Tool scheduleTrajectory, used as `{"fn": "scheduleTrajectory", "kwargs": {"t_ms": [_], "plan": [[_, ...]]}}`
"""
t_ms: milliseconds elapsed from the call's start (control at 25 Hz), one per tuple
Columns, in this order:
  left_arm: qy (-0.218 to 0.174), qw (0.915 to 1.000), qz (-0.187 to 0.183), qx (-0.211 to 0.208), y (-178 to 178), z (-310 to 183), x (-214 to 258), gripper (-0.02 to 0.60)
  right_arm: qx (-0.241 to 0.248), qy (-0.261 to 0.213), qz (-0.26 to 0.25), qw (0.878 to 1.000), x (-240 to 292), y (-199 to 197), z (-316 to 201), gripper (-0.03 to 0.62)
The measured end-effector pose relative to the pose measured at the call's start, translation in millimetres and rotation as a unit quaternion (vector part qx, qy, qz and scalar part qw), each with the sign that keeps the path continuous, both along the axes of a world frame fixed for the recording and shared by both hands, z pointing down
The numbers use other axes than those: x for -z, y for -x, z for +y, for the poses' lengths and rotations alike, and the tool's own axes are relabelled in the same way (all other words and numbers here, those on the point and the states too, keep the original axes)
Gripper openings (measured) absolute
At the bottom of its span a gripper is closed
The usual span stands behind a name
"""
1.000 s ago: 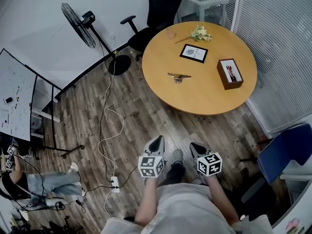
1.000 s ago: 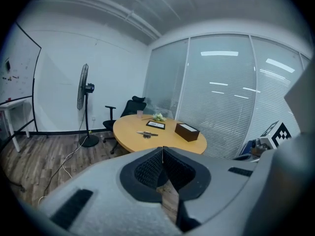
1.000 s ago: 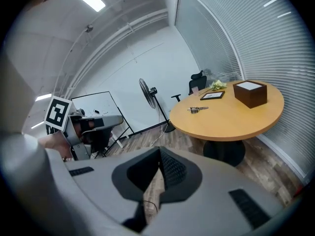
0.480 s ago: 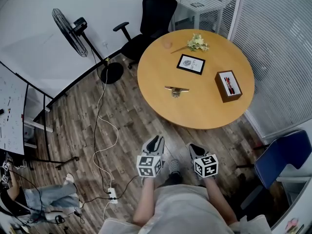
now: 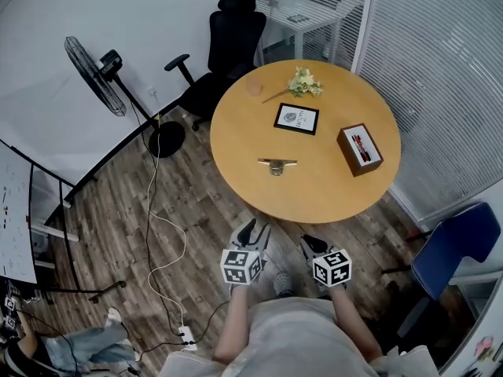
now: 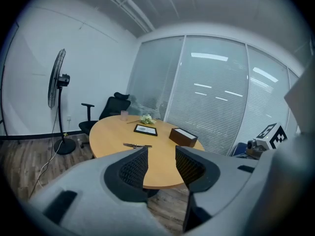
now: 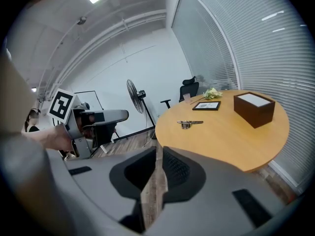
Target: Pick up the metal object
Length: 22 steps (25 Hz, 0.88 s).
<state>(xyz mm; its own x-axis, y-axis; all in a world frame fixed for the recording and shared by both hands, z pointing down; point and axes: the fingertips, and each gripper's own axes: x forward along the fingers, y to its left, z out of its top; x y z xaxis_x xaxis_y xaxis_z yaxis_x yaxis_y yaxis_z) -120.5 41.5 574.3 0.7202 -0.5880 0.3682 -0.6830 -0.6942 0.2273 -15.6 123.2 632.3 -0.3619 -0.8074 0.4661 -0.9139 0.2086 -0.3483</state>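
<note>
The metal object [image 5: 277, 163] lies flat on the round wooden table [image 5: 236, 136], toward its near left part, with a thin bar running left to right and a small rounded part under its middle. It sits nearer than the black picture frame [image 5: 296, 118] and to the left of the brown box [image 5: 360, 149], apart from both. Further back on the tabletop are a small bunch of flowers [image 5: 302, 82] and, left of them, a pale cup [image 5: 253, 89]. Both grippers are held low in front of the person, over the wooden floor [image 5: 118, 234] on the near side of the table, well apart from the metal object. The left gripper [image 5: 255, 230] has just been opening its jaws, which stand spread wide with nothing between them; its own view looks through the gap to the table edge. The right gripper [image 5: 313, 244] has also just been opening, but only a little: its jaws are parted by a narrow slit that shows floorboards and holds nothing. A black office chair [image 5: 224, 53] stands at the far left of the table, a standing fan [image 5: 94, 73] further left by the wall, and a blue chair [image 5: 452, 250] at the near right. A white cable [image 5: 157, 226] trails across the floor to a power strip [image 5: 187, 336].
</note>
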Motion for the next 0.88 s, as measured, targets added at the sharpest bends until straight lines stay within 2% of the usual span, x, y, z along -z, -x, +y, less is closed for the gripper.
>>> {"fn": "scheduleTrajectory", "kwargs": {"t_ms": [480, 880], "plan": [[0.016, 0.9996, 0.014, -0.021, 13, -7, -8, 0.161, -0.041, -0.002, -0.019, 0.999, -2, -1, -5, 0.112], [0.027, 0.9994, 0.019, -0.012, 12, -16, -13, 0.161, -0.021, 0.003, 0.002, 1.0, 0, -10, -28, 0.17]]}}
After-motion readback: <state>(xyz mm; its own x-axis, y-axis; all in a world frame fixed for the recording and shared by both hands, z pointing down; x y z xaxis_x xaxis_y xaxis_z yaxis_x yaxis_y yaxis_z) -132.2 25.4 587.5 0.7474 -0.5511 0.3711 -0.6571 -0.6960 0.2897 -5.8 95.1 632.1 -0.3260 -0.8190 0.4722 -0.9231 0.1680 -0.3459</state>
